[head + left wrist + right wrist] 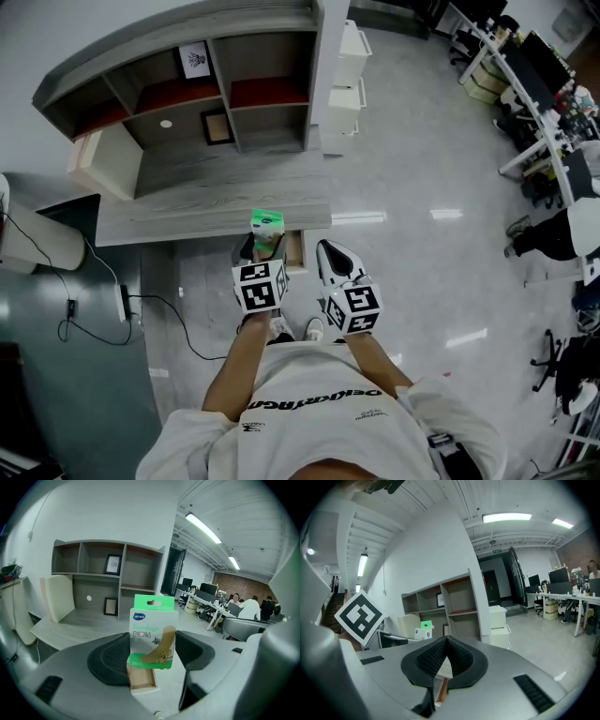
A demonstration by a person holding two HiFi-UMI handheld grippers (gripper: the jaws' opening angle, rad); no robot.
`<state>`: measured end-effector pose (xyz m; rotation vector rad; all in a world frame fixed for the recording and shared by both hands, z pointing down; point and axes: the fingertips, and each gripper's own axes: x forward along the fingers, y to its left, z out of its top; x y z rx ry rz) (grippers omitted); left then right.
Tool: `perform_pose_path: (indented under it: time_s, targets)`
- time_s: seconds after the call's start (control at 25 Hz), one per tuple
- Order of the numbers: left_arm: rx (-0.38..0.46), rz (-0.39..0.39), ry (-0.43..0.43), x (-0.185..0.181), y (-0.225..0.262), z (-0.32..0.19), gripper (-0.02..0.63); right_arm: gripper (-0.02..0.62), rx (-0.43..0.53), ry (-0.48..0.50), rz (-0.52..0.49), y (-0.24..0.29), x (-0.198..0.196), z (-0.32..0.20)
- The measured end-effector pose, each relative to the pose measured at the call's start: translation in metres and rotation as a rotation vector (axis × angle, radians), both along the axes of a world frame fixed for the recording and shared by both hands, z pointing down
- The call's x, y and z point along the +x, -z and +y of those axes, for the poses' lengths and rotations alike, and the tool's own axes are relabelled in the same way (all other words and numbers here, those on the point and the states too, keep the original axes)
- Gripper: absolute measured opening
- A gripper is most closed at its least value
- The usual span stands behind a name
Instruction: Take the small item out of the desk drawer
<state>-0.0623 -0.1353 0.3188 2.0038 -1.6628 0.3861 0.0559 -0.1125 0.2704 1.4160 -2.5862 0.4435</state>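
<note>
The bandage box (pixel 151 620), green and white with a hang tab, is out of the drawer (pixel 141 680). It sits upright between the jaws of the left gripper (pixel 153 640), whose ribbed pads stand well apart and press on its two sides. From where I stand it hangs in the air over the drawer, just at the front edge of the desk (pixel 206 202), touching neither.

So the main job looks done to me. The drawer stands pulled out under the desk's front edge, and its pale wooden bottom shows bare. What may be left is setting the box down somewhere and pushing the drawer in, though the task asks for neither.

The right gripper (pixel 446 644) has its jaws closed tip to tip with nothing in them. It is held just beside the left one, over the drawer's right edge.

Further out, a grey shelf unit (pixel 187 84) stands along the desk's back edge with a small framed picture (pixel 217 127) in a lower bay. A beige board (pixel 108 159) leans at the desk's left end. A white drawer cabinet (pixel 347 84) stands on the floor by the right end. A power strip (pixel 122 302) and its cable lie on the floor to the left, and office desks (pixel 544 84) are well apart on the right.

Nothing crowds the box; only the desk's front edge is near it.
</note>
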Motion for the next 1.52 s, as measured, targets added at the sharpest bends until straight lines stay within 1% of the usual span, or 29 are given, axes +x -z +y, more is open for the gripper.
perform_pose_path:
  time_s: [0.28,0.48,0.76,0.96,1.28,1.52]
  targets:
    - [0.092,-0.024,-0.037,0.001,0.035,-0.001,0.311,0.031,0.056,-0.001,-0.006,0.03,-0.002,-0.007]
    - [0.144,-0.043,-0.055,0.001,0.055,-0.003,0.311,0.031,0.089,-0.014,-0.015,0.048,-0.002,-0.017]
    - [0.204,-0.048,-0.051,0.001,0.073,-0.006,0.311,0.031,0.123,-0.017,-0.014,0.06,0.0,-0.026]
    - [0.268,-0.065,-0.039,-0.002,0.086,-0.009,0.311,0.031,0.153,-0.018,-0.009,0.067,0.001,-0.034]
    - [0.307,-0.064,-0.025,0.0,0.093,-0.01,0.311,0.031,0.18,-0.006,-0.01,0.074,0.002,-0.039]
    - [0.312,-0.064,-0.011,-0.001,0.093,-0.01,0.311,0.031,0.185,0.001,-0.011,0.073,0.003,-0.04]
